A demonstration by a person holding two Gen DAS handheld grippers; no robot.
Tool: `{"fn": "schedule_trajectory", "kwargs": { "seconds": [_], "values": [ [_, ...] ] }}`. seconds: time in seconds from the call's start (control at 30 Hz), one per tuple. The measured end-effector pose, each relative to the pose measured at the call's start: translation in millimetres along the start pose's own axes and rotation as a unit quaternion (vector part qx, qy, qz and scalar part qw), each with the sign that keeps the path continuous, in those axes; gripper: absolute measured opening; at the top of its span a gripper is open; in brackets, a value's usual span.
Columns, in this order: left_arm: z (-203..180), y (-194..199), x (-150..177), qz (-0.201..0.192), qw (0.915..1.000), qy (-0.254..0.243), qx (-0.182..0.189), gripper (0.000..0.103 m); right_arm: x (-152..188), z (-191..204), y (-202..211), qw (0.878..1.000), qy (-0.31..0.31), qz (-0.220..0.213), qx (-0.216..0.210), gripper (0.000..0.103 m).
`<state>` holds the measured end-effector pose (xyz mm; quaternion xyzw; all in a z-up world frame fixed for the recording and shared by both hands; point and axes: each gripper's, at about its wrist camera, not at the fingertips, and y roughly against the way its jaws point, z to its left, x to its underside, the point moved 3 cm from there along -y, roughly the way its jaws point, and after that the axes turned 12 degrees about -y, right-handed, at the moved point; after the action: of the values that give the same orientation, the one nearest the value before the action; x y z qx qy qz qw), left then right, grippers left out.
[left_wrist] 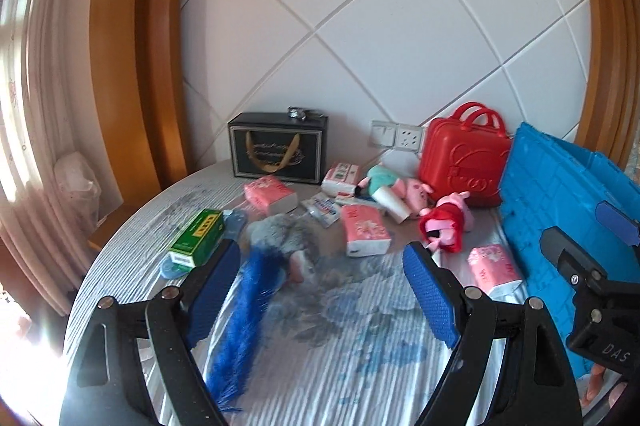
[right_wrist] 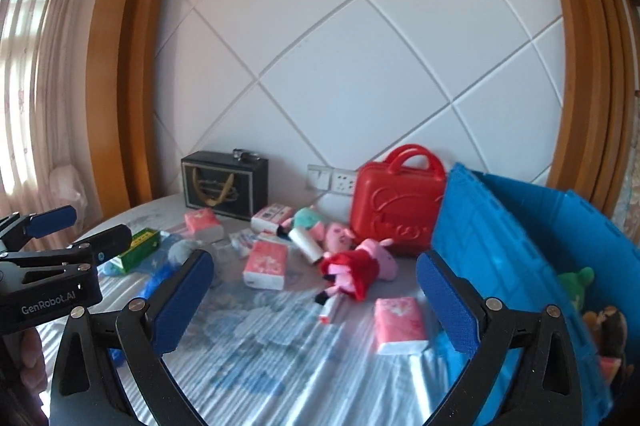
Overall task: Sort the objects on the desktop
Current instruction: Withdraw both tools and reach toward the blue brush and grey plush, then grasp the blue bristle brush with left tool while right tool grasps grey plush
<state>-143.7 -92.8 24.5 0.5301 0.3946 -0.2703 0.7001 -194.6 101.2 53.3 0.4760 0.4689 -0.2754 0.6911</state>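
My left gripper (left_wrist: 324,290) is open and empty above the table, just short of a grey plush (left_wrist: 276,238) with a blue feathery tail (left_wrist: 240,322). My right gripper (right_wrist: 316,302) is open and empty, facing a pig plush in a red dress (right_wrist: 356,268) and a pink tissue pack (right_wrist: 400,322). Several pink tissue packs (left_wrist: 366,230), a green box (left_wrist: 198,236), a white tube (left_wrist: 394,202) and other pig plushes (left_wrist: 412,188) lie scattered. A blue crate (right_wrist: 532,258) at the right holds toys.
A red toy suitcase (left_wrist: 464,158) and a black gift box (left_wrist: 278,146) stand at the back against the wall. The blue crate's wall (left_wrist: 552,194) rises close on the right. The round table's edge (left_wrist: 112,238) drops off at the left.
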Motion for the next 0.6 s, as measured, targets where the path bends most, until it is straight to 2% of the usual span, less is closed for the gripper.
{"fn": "schedule_trajectory", "kwargs": {
  "seconds": [0.17, 0.3, 0.43, 0.53, 0.6],
  "values": [
    [50, -53, 50, 0.088, 0.9954, 0.025, -0.029, 0.084, 21, 45, -54, 0.998, 0.01, 0.061, -0.028, 0.103],
    [71, -99, 95, 0.159, 0.9851, 0.053, -0.039, 0.084, 41, 71, -100, 0.993, 0.035, 0.103, -0.047, 0.103],
    [80, -143, 132, 0.201, 0.9763, 0.071, -0.037, 0.083, 66, 87, -147, 0.985, 0.047, 0.149, -0.068, 0.103],
    [78, -176, 153, 0.221, 0.9719, 0.068, -0.041, 0.077, 88, 95, -183, 0.979, 0.067, 0.178, -0.074, 0.103],
    [77, -199, 164, 0.239, 0.9679, 0.071, -0.034, 0.066, 102, 97, -205, 0.974, 0.075, 0.197, -0.077, 0.103]
  ]
}}
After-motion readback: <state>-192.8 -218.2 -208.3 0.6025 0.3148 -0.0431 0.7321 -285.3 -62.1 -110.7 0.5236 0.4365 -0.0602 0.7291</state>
